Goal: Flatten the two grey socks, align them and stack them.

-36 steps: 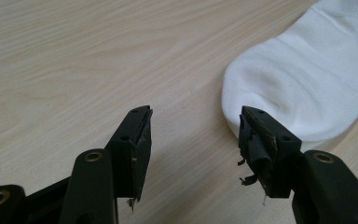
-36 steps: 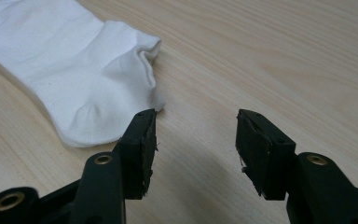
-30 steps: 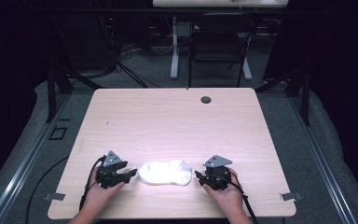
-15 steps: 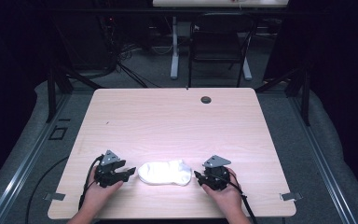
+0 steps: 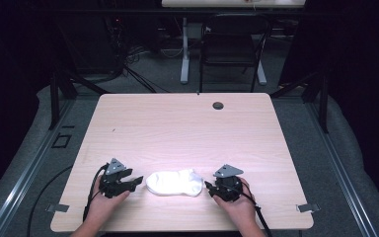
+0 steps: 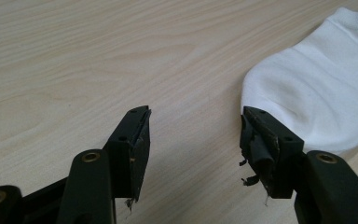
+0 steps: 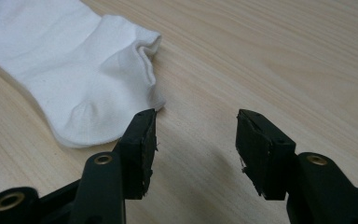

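Near the front edge of the table, between your two hands, lies one white sock, flat and on its own, with nothing else on the wood that you would pick up. Your left gripper sits just beside the sock's rounded toe end, and your right gripper just beside the cuff end; neither touches the cloth. Both pairs of fingers stand spread apart with bare wood between them: in the left gripper view the sock lies past the right-hand finger, and in the right gripper view the sock lies past the left-hand finger.

You look to be at the approach, before any grasp. The next move likely calls for sliding each gripper inward until an edge of the sock sits between its fingers, low to the wood, then closing on the fabric.

Counted: one sock, two grippers, one table, and one small dark grommet at its far edge.
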### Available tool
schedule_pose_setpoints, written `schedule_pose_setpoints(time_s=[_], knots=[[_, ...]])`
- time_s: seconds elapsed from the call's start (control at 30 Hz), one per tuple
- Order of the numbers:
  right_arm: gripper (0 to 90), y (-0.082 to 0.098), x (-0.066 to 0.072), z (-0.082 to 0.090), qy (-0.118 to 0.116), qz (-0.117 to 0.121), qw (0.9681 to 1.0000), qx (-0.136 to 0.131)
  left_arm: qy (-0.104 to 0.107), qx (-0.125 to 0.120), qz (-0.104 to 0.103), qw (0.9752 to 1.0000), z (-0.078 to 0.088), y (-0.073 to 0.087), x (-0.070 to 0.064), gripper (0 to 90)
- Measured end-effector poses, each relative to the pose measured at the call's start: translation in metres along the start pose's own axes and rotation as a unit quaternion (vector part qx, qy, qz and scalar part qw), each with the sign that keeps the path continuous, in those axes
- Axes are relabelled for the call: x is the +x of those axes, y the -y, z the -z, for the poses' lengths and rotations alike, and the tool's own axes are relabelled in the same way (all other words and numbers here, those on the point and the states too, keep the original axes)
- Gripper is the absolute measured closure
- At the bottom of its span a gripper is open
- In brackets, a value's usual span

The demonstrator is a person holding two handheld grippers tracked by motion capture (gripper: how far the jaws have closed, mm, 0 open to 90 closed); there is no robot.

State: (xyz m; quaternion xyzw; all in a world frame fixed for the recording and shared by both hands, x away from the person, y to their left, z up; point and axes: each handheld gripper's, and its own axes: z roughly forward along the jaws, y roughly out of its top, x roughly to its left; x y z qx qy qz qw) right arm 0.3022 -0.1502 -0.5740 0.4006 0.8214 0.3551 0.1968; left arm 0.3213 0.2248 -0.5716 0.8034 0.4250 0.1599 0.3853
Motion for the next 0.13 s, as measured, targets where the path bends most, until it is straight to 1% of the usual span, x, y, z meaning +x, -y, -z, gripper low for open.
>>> schedule_pose_setpoints(time_s=[0.07,0.1,0.13], knots=[[48.0,-0.0001,0.0000,0.0006,-0.001,0.000,1.0000,0.001,0.001,-0.001,-0.001,1.0000,-0.0001,-0.0001,-0.0002,42.9],[48.0,-0.0001,-0.0001,0.0008,-0.001,0.000,1.0000,0.001,-0.003,-0.001,-0.001,1.0000,-0.0003,-0.0001,-0.0007,42.9],[48.0,-0.0002,-0.0003,0.0008,-0.001,0.001,1.0000,0.001,0.000,-0.001,-0.001,1.0000,-0.0003,-0.0002,-0.0006,42.9]])
